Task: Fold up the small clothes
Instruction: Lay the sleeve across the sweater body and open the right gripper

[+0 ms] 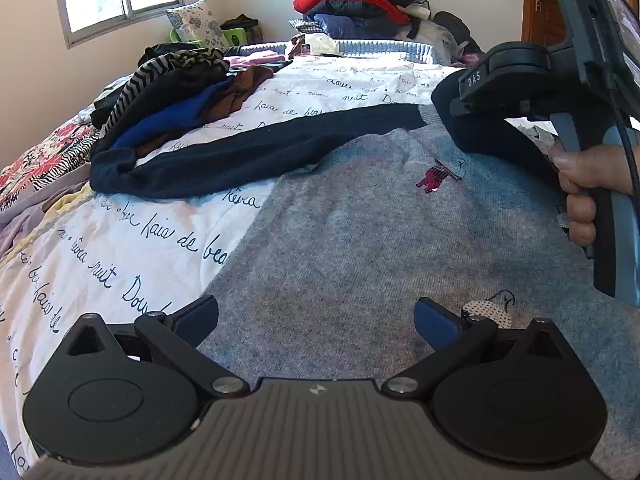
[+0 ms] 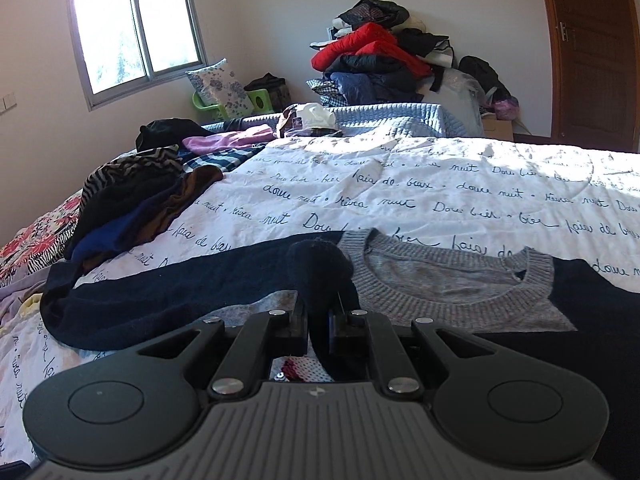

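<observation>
A grey sweater with navy sleeves lies flat on a bed, one sleeve being folded in.

Left wrist view: the left gripper [image 1: 316, 322] hovers over the grey sweater [image 1: 360, 240], fingers spread and holding nothing, probably ready to steady the body. One navy sleeve [image 1: 224, 156] lies stretched out; the right gripper [image 1: 460, 96] carries the other. Right wrist view: the right gripper's fingers [image 2: 298, 320] are pressed together, pinching the second sleeve's cuff [image 2: 320, 264] beside the single collar [image 2: 448, 276], likely to lay it across.
</observation>
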`<state>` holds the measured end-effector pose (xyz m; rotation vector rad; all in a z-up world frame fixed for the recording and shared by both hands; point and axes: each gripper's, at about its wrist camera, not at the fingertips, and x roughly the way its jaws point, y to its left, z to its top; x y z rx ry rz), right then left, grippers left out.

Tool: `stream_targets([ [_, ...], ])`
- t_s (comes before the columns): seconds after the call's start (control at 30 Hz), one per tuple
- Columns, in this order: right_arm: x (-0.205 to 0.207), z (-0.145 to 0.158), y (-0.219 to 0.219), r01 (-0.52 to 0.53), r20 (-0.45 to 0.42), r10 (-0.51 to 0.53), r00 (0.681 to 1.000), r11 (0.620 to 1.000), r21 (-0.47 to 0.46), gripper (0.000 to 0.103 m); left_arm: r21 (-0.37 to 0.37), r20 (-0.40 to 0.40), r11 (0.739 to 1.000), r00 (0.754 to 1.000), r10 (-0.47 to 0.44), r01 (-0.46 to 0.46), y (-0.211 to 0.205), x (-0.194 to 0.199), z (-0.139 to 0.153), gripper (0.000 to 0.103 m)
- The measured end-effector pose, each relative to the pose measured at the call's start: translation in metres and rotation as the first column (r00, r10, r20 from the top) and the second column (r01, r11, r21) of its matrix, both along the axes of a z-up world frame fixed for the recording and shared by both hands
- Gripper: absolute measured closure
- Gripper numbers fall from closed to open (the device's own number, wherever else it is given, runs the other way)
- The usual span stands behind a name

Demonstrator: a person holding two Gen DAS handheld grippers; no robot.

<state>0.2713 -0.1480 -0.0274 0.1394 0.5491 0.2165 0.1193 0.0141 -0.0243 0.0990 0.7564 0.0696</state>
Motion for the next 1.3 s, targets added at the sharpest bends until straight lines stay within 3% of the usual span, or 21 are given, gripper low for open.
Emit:
stream_targets([
  [0.3,0.017,-0.001,0.041,-0.055,-0.016,0.055,0.998,0.998,-0.007,0.094,-0.001,-0.008,1.0,1.0,0.003,-0.003,0.003,-0.001,-0.003,0.0],
  [0.53,0.027,-0.019,0.063,-0.085,-0.061,0.083,0.995,0.996,-0.029,0.093,-0.022,-0.025,1.0,0.999,0.021,-0.021,0.008,0.001,-0.005,0.0],
  [0.63,0.034,-0.03,0.065,-0.11,-0.134,0.109,0.985,0.994,0.001,0.082,-0.032,-0.026,0.999,0.999,0.02,-0.021,0.009,0.0,-0.004,0.0],
  [0.7,0.032,-0.032,0.065,-0.146,-0.144,0.15,0.978,0.989,0.039,0.056,-0.03,-0.031,0.999,0.999,0.016,-0.017,0.008,0.0,-0.004,0.0],
  [0.77,0.024,-0.028,0.063,-0.18,-0.118,0.188,0.975,0.981,0.071,0.038,-0.029,-0.035,0.999,0.999,0.013,-0.014,0.008,0.0,-0.003,0.0],
  [0.9,0.01,-0.02,0.054,-0.203,-0.095,0.217,0.972,0.969,0.137,0.038,-0.041,-0.03,0.999,0.999,0.033,-0.034,0.013,0.001,-0.001,0.0],
  [1.03,0.02,-0.035,0.051,-0.191,-0.203,0.222,0.954,0.968,0.161,0.038,-0.078,-0.038,0.996,0.999,0.029,-0.032,0.014,0.003,0.001,0.0],
  [1.3,-0.022,-0.01,0.038,-0.259,-0.097,0.274,0.957,0.954,0.149,0.037,-0.114,0.009,0.991,0.998,0.07,-0.069,0.053,0.014,0.019,0.0],
])
